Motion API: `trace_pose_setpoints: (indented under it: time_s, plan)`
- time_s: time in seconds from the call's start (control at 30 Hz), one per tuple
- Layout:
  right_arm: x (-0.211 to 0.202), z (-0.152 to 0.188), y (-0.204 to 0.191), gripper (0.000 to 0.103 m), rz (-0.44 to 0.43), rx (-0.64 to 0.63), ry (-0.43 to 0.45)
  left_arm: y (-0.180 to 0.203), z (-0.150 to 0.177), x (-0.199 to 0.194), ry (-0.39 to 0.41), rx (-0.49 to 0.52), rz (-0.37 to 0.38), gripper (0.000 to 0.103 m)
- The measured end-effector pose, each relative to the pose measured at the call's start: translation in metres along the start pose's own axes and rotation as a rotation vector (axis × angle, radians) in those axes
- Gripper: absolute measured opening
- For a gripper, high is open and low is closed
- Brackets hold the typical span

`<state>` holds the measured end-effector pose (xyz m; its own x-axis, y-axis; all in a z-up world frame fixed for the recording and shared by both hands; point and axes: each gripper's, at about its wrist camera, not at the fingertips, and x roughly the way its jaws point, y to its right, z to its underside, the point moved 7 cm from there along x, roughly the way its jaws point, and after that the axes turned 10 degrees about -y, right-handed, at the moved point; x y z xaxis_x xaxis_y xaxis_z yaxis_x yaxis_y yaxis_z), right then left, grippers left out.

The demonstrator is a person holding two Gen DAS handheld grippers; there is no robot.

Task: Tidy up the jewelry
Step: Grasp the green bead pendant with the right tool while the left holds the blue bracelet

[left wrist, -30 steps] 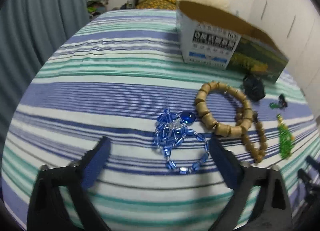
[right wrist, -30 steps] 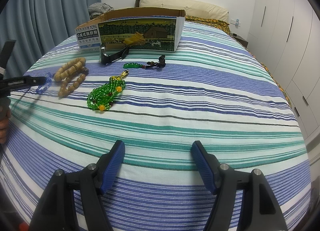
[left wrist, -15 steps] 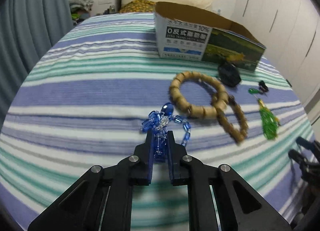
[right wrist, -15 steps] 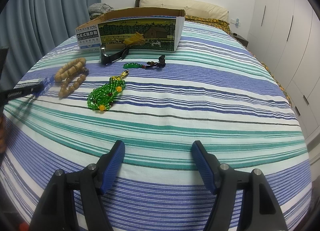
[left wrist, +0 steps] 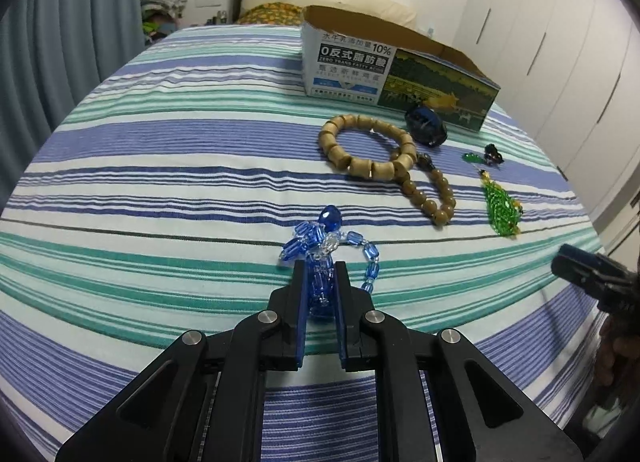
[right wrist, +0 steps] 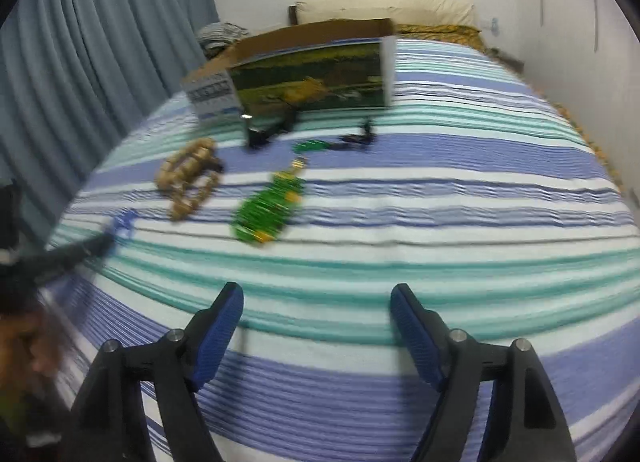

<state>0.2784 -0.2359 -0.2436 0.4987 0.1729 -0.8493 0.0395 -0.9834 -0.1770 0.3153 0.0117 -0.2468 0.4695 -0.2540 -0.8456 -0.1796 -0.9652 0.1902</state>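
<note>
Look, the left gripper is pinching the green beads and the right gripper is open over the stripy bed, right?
Not quite. The left gripper is pinching the blue bead bracelet, not the green beads, which lie untouched farther right. The left wrist view shows it. The right gripper is indeed open over the striped bed.

On the bed (left wrist: 160, 189) we see the box (left wrist: 384, 61) toward the headboard edge, two bead bracelets (left wrist: 372, 149) just before it, and the crystal necklace (left wrist: 332, 246) nearer the foot.
</note>
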Motion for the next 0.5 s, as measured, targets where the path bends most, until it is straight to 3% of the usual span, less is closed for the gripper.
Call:
trace_pose_setpoints:
  time_s: [0.27, 0.37, 0.43, 0.5]
  plan:
    - [0.035, -0.051, -0.032, 0.070, -0.048, 0.012, 0.014, 0.002, 0.001, -0.001, 0.003, 0.008, -0.021, 0.011]
    - [0.049, -0.057, -0.035, 0.048, -0.001, -0.003, 0.010, 0.002, 0.002, -0.001, 0.004, 0.012, -0.029, 0.011]
    - [0.049, -0.057, -0.035, 0.016, 0.001, -0.008, 0.007, 0.002, 0.002, -0.001, 0.004, 0.013, -0.031, 0.011]
    - [0.045, -0.054, -0.033, 0.014, -0.010, -0.005, 0.010, 0.002, 0.002, -0.001, 0.004, 0.012, -0.030, 0.011]
